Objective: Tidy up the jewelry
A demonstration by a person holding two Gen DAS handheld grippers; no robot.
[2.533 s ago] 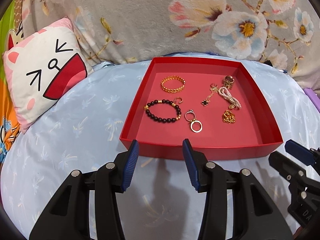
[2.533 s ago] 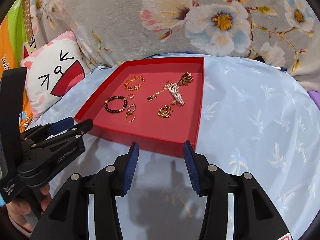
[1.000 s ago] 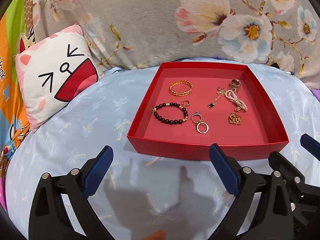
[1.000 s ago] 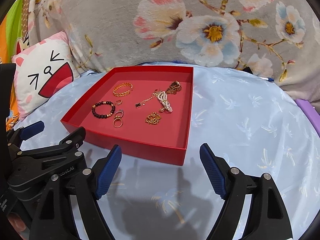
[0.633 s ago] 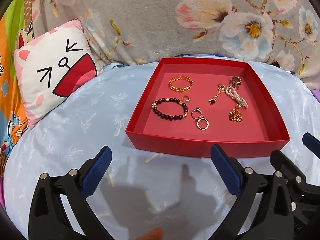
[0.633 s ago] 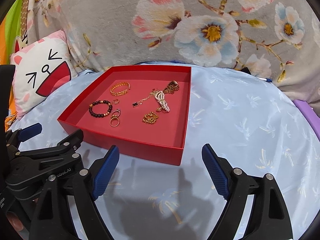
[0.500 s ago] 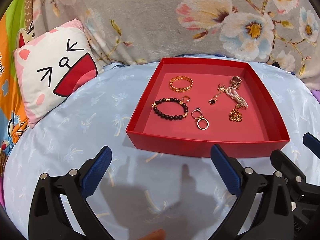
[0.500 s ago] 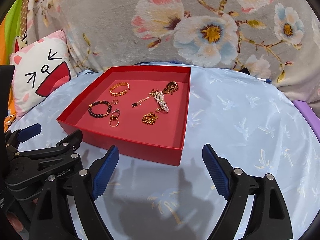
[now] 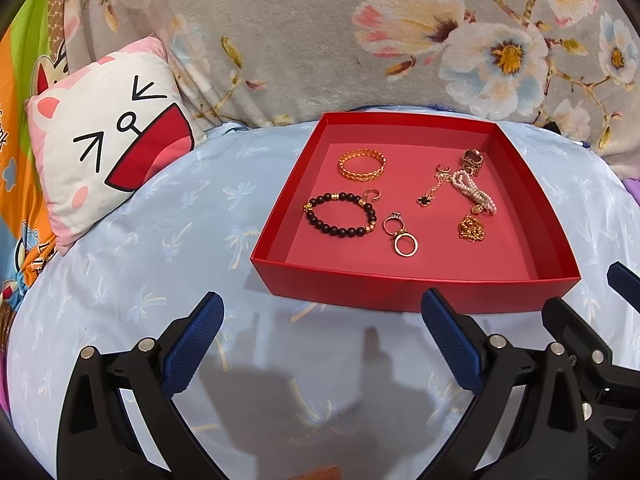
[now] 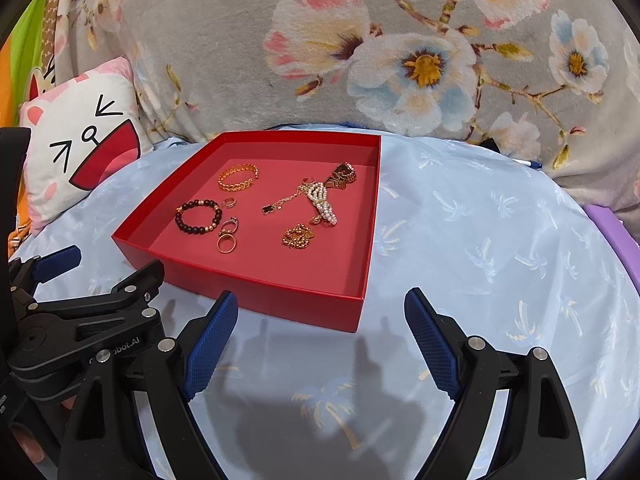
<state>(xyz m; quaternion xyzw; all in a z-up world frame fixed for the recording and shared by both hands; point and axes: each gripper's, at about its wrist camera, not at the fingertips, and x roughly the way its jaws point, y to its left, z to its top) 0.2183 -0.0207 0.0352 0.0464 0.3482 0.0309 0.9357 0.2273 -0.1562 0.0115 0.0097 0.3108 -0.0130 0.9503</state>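
A shallow red tray (image 9: pixel 404 290) (image 10: pixel 280 300) rests on a pale blue bedsheet. It holds a gold chain bracelet (image 9: pixel 362 165) (image 10: pixel 237 178), a black bead bracelet (image 9: pixel 341 219) (image 10: pixel 198 217), two rings (image 9: pixel 401 236) (image 10: pixel 227 236), a small gold ring (image 9: pixel 372 196), a clover chain (image 9: pixel 430 194), a pearl strand (image 9: pixel 476 194) (image 10: pixel 324 202) and a gold heap (image 9: pixel 472 229) (image 10: pixel 298 237). My left gripper (image 9: pixel 322 344) hovers open before the tray's near wall. My right gripper (image 10: pixel 322 344) is open too, near the tray's right front corner. Neither holds anything.
A white and pink cartoon pillow (image 9: pixel 108 136) (image 10: pixel 76 140) lies left of the tray. A grey floral blanket (image 9: pixel 360 40) rises behind it. The sheet right of the tray (image 10: pixel 500 240) is bare, with a purple edge (image 10: pixel 612 228) at far right.
Since the earliest frames both grippers went from nearly shut to wide open and drew back a little from the tray. Over the last second nothing has moved.
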